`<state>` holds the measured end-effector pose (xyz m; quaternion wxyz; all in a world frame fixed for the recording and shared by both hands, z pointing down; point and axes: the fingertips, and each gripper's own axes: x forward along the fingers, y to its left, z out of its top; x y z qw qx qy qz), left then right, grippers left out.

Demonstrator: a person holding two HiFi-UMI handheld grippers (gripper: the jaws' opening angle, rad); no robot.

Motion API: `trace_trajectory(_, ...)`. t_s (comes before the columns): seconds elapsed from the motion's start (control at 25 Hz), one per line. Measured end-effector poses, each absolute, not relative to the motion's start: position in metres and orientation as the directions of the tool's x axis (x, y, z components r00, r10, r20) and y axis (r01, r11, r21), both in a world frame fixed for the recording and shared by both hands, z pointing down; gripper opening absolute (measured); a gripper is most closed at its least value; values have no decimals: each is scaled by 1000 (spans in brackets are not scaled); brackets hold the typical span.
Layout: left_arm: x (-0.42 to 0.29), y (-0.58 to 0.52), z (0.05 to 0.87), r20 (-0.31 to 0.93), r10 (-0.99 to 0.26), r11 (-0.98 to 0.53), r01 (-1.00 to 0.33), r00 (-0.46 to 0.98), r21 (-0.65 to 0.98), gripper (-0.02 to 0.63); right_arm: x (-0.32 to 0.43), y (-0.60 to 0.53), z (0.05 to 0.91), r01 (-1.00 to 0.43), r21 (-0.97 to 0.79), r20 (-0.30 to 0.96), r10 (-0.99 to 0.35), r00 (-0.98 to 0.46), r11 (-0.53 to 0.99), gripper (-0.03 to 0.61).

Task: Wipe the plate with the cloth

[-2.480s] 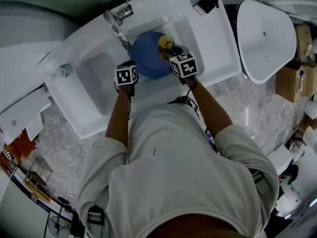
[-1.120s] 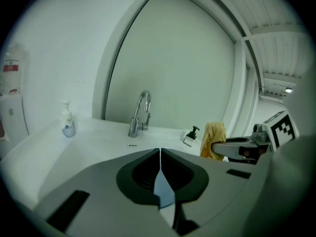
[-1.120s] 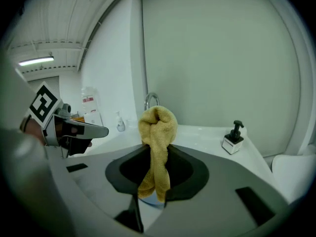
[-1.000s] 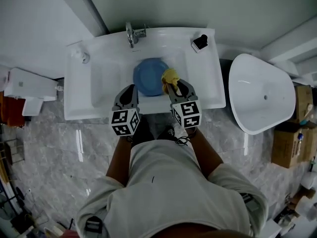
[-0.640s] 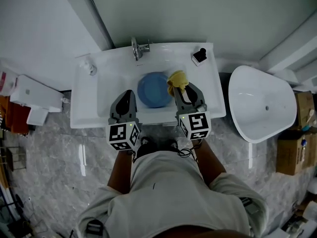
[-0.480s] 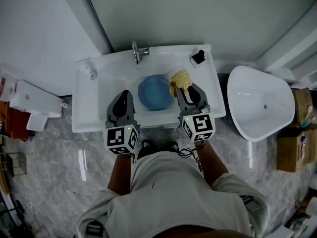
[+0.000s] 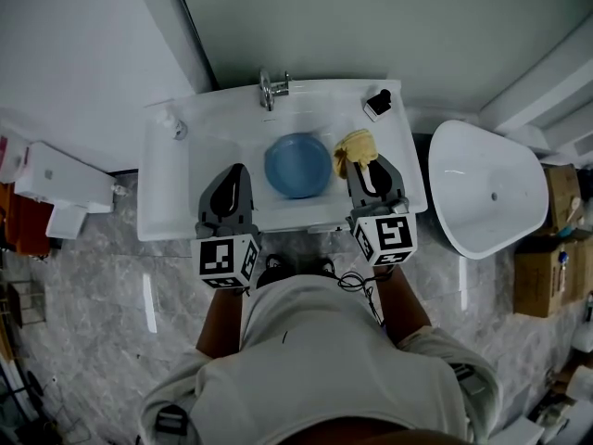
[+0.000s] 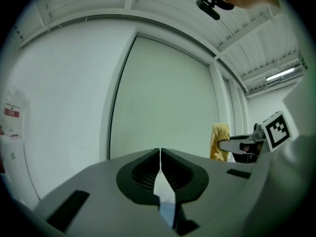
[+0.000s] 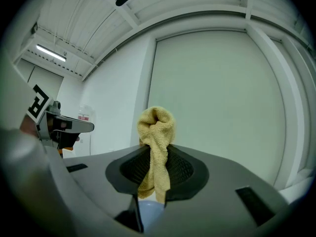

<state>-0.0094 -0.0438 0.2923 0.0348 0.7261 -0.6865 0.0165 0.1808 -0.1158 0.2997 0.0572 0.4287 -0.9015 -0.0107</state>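
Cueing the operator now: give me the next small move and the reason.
Probably swing the right hand-held gripper leftward and down until the yellow cloth it clamps touches the blue plate. The cloth is right of the plate, clear of it; the plate lies in the sink. The left hand-held gripper is shut, empty.

No readable txt, brands or nos. — nothing legible in any view.

blue plate [image 7: 298, 165], white sink [image 7: 167, 207], mustard-yellow terry cloth [image 9: 155, 127]. the left gripper [image 8: 160, 154] and right gripper [image 9: 157, 151] are matte grey, their cubes patterned with black-and-white square markers. the floor [image 7: 93, 323] is grey marble with pale veins; the person's shirt [image 7: 324, 369] is light grey.
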Motion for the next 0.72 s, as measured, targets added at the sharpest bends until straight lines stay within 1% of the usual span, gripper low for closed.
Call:
trace_trajectory(0.24,-3,-46,295,81,-993,-90,-996,89,1,25,182,-110,298,-783,76,99,-786,-611,618,84)
trace_trajectory(0.72,-9,-38,294,95,-993,-68,-998,69,16,25,178,-107,291,-773,76,102,-776,-622,630,86)
